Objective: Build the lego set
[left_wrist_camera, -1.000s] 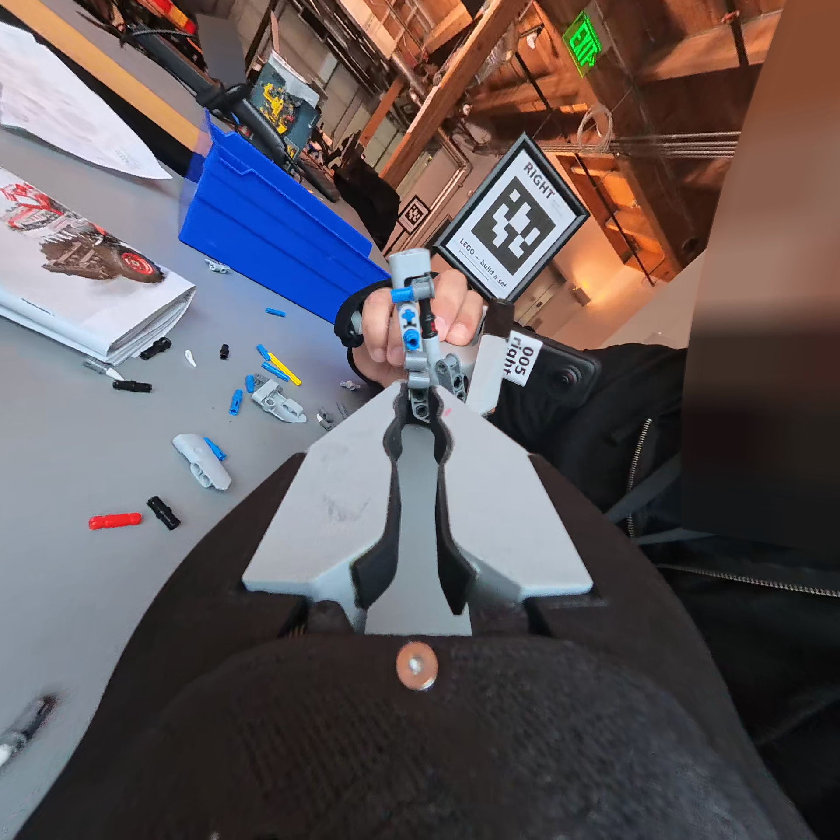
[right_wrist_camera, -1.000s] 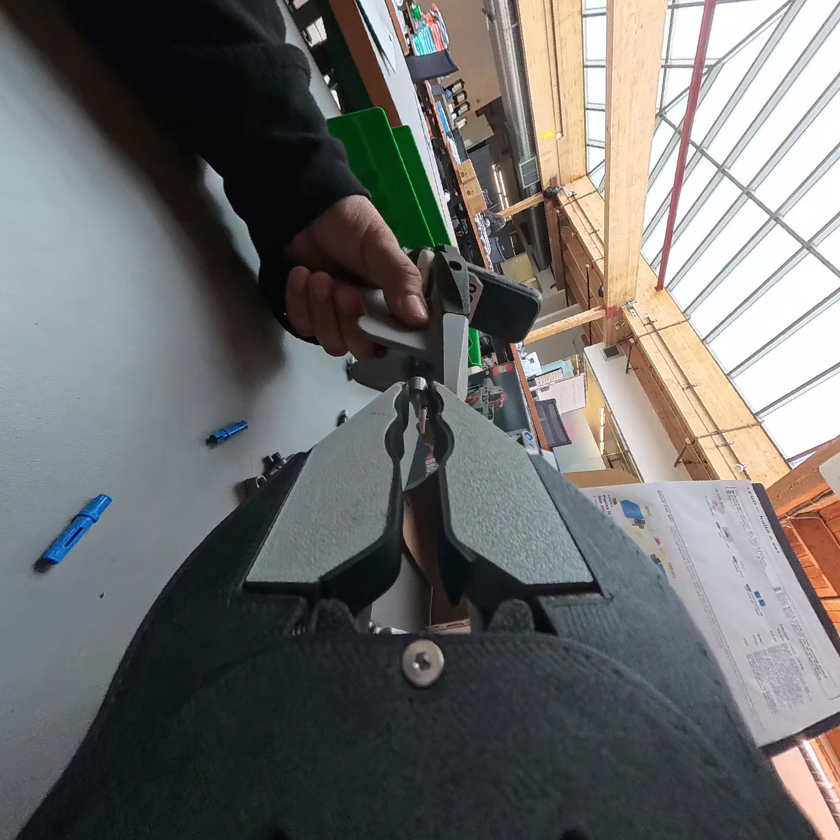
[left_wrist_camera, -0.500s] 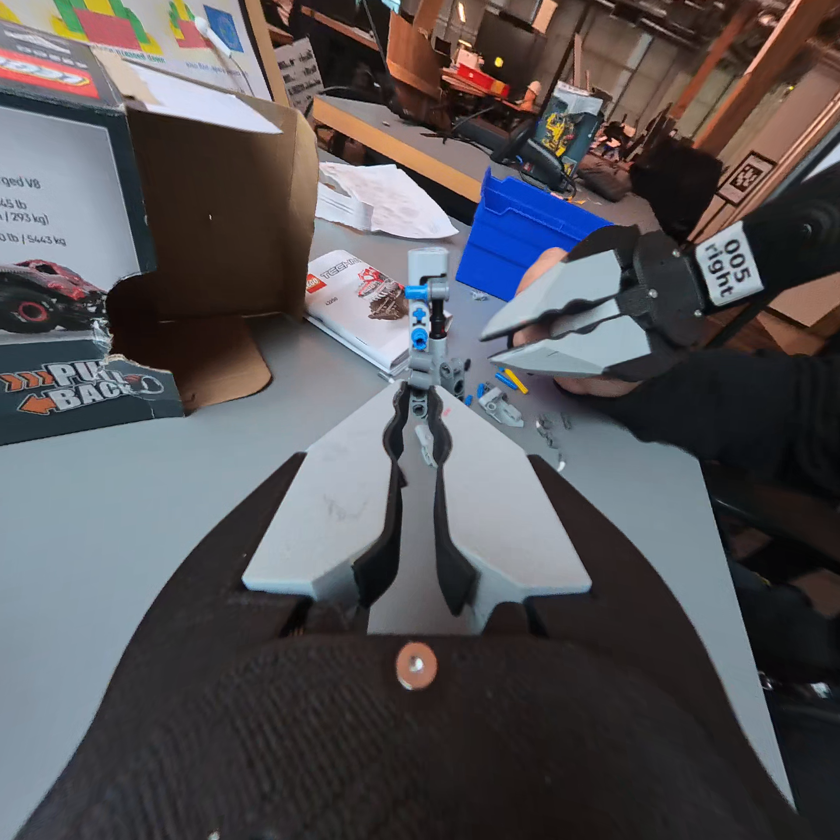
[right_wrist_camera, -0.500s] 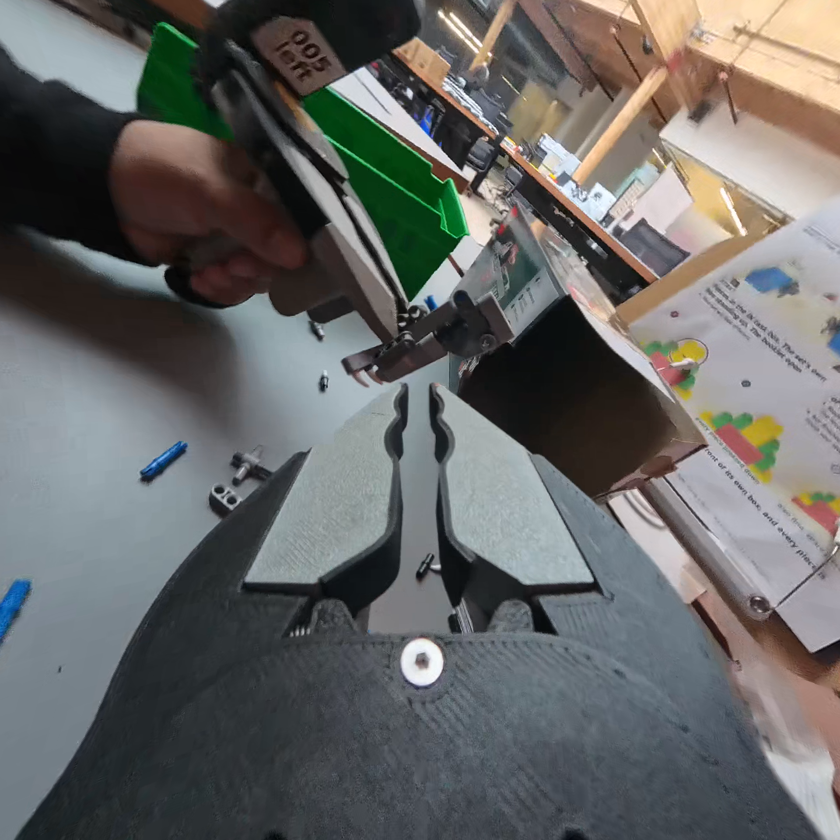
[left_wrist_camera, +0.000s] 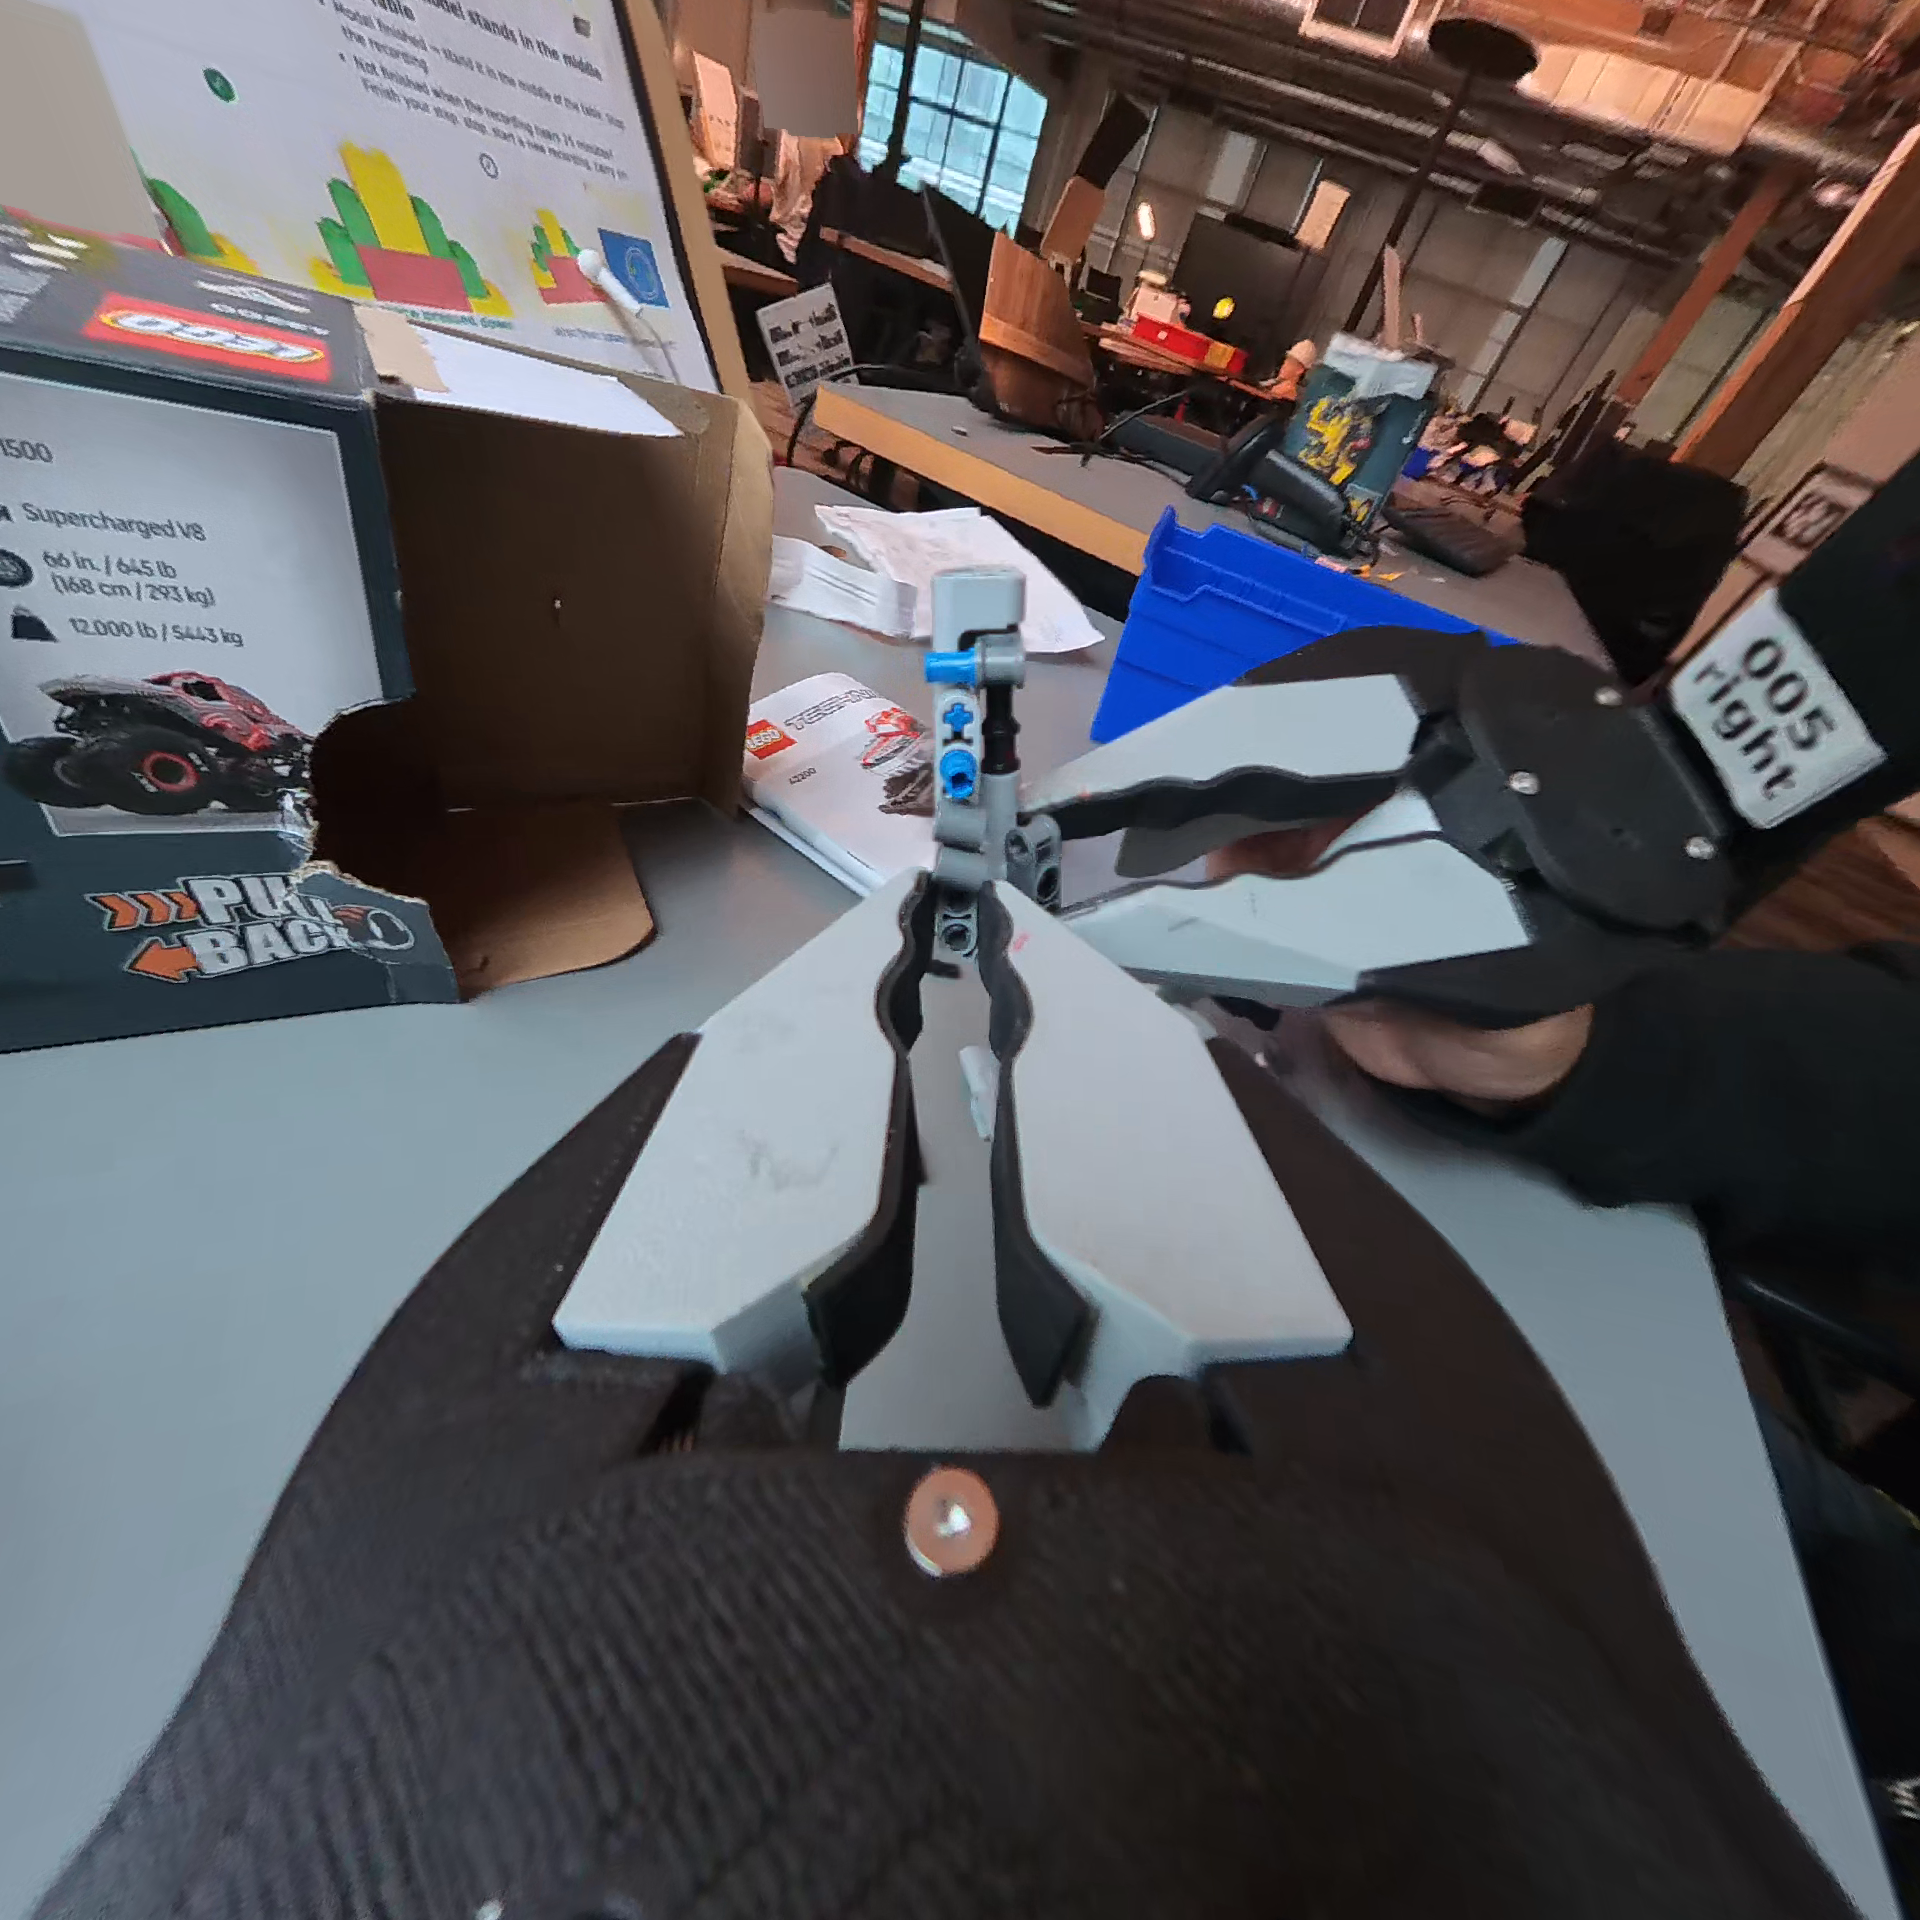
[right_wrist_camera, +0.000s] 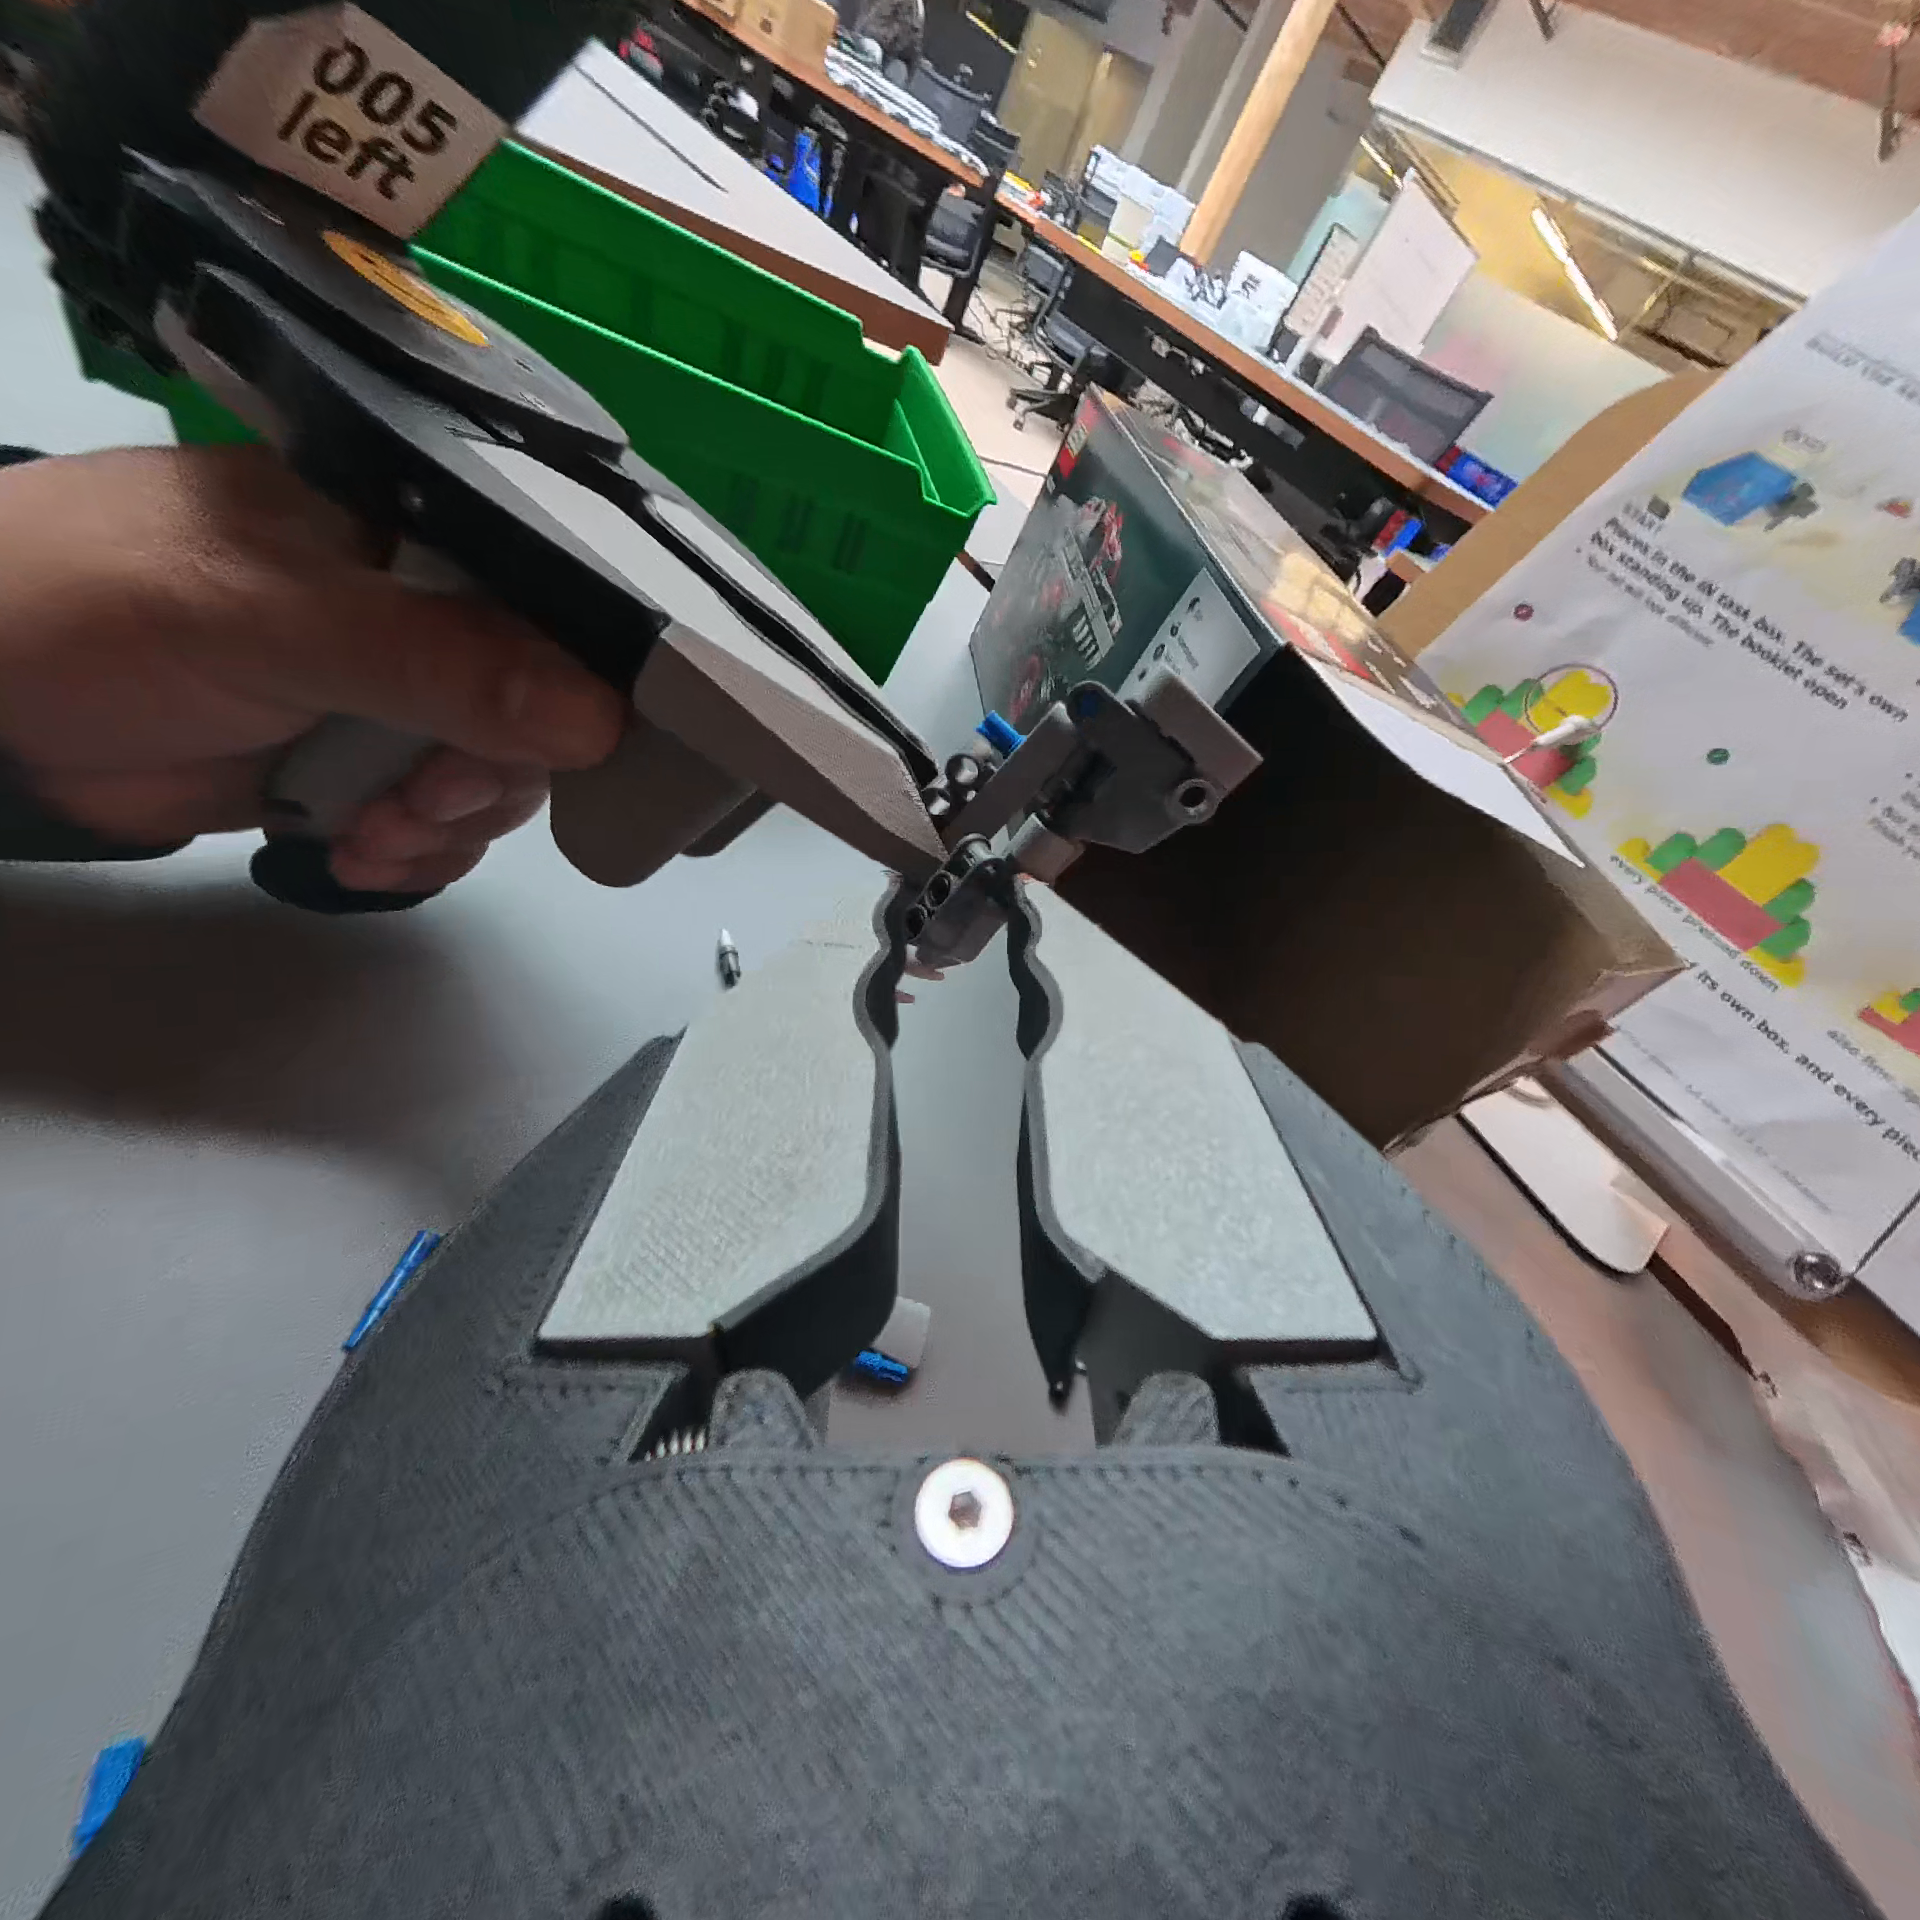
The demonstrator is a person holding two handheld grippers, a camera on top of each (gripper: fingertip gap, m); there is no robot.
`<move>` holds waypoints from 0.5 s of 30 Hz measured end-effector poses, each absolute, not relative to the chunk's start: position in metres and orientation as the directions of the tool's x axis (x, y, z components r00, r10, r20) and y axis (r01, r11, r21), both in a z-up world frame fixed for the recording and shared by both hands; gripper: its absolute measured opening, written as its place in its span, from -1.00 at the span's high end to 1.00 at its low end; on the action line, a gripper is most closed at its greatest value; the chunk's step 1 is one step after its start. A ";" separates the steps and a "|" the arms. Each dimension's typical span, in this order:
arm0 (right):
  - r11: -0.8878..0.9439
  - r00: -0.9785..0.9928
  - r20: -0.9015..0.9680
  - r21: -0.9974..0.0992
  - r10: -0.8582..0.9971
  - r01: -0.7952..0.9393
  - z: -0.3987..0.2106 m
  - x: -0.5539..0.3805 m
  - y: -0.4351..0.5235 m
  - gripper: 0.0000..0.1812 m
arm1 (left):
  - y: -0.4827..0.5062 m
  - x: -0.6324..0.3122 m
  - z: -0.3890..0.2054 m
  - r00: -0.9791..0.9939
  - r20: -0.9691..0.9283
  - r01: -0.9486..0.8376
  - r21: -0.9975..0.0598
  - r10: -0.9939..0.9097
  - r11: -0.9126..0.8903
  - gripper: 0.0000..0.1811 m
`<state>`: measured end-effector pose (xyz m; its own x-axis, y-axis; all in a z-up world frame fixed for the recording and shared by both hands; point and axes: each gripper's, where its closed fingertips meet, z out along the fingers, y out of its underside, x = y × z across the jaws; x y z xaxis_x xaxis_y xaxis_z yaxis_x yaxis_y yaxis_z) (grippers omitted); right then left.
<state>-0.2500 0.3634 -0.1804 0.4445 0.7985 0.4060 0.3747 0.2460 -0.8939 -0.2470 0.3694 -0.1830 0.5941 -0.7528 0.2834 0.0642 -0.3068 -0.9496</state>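
A small grey lego assembly with blue pins is held upright above the grey table, its lower end clamped between the tips of the left hand-held gripper. The right hand-held gripper, jaws a little apart, is brought around the assembly's near end; contact cannot be told. The assembly is judged light and rigid, though its push-fit joints may separate under twisting. A hold across the flat faces of the main beam is judged safest, clear of the protruding pins.
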 end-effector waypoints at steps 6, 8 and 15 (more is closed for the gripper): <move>0.186 0.424 0.346 -0.909 0.837 0.373 -0.186 -0.246 0.368 0.74 | 0.368 -0.243 -0.187 0.576 0.332 0.095 -0.935 -0.747 -0.342 0.94; 0.181 0.419 0.349 -0.903 0.838 0.390 -0.188 -0.246 0.369 0.75 | 0.369 -0.244 -0.190 0.586 0.330 0.095 -0.935 -0.740 -0.342 0.94; 0.252 0.375 0.408 -0.882 0.832 0.399 -0.184 -0.245 0.363 0.84 | 0.367 -0.241 -0.186 0.486 0.453 0.179 -0.888 -0.747 -0.423 0.93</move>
